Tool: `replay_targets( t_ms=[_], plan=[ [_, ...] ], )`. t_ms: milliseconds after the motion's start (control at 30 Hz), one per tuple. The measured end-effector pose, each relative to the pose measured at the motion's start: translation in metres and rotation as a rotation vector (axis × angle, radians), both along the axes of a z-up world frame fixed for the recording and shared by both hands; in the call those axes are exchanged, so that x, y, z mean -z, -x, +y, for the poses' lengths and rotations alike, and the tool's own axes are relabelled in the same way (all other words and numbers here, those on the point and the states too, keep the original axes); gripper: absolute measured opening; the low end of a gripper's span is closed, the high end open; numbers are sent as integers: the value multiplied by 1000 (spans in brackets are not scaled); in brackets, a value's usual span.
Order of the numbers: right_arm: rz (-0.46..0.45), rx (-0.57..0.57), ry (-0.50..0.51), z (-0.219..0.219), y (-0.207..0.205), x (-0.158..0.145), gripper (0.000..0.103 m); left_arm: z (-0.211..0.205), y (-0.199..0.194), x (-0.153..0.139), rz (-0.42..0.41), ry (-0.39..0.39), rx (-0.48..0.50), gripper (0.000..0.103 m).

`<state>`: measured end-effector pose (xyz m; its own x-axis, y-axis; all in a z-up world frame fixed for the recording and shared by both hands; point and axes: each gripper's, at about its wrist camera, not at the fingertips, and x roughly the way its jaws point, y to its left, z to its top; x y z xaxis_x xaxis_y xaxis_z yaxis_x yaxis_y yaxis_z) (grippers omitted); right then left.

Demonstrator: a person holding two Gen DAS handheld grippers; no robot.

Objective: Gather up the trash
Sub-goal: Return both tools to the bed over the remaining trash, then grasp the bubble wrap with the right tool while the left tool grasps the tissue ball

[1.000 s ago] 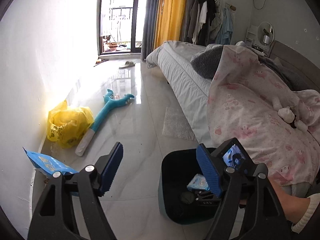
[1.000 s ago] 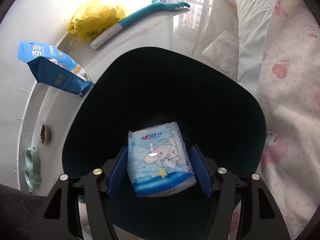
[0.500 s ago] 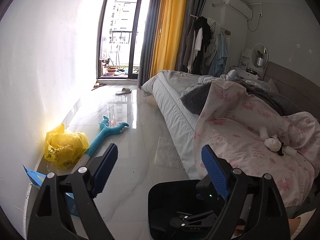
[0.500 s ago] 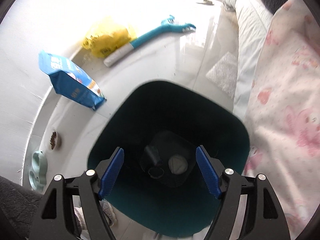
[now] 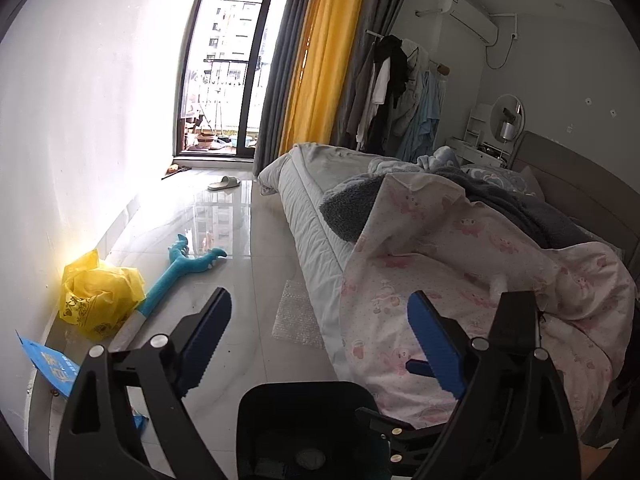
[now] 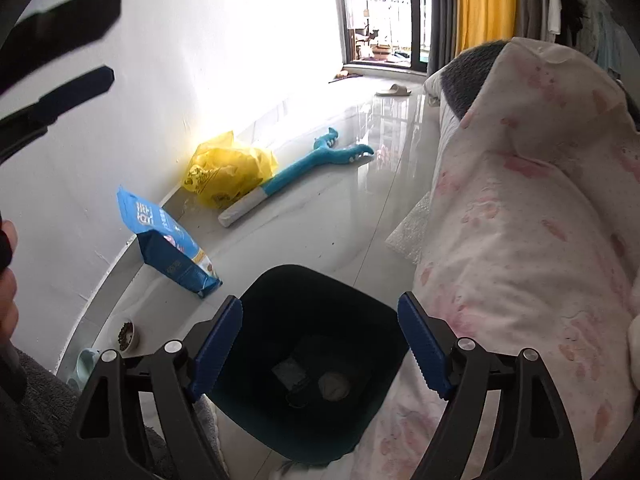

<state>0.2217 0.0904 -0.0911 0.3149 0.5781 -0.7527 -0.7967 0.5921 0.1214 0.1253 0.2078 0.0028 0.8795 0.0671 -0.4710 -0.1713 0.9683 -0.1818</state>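
Note:
A dark teal trash bin (image 6: 280, 288) stands on the floor beside the bed; it also shows in the left wrist view (image 5: 280, 396). Items lie at its bottom (image 6: 320, 380), dim and hard to name. My right gripper (image 6: 320, 344) is open and empty, held above the bin's mouth. My left gripper (image 5: 320, 344) is open and empty, higher up, facing down the room; its fingertips (image 6: 80, 84) show at the upper left of the right wrist view. A yellow plastic bag (image 5: 100, 300) (image 6: 228, 172) and a blue pouch (image 6: 168, 248) (image 5: 52, 368) lie by the wall.
A bed with a pink quilt (image 5: 460, 280) (image 6: 520, 200) runs along the right. A teal long-handled toy (image 5: 180, 272) (image 6: 304, 168), a bubble-wrap sheet (image 5: 296, 320) and a slipper (image 5: 224, 182) lie on the floor. Pet bowls (image 6: 126, 334) stand by the wall.
My right gripper let go of the blue-and-white tissue pack over the bin, then rose and tilted up. My left gripper also tilted up towards the room.

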Motion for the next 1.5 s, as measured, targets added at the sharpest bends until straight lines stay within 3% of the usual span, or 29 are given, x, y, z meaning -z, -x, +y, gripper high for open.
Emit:
replay_targets(
  t_ms=[267,833,1000,1500],
  plan=[
    [-73,88,-74,-58,-20,-30,84,-37,-28,3,10,-5,42,93],
    [-200,254,-45,-187,-46,-44,85,-129,-84,14,39,10,176,93],
    [-163,307,-77,-229,-58,-46,86,-160,-98,23,62,0,228,93],
    [-124,407,25,-321,-87,-20,86,-227,-132,47,113,15,312,93]
  ],
)
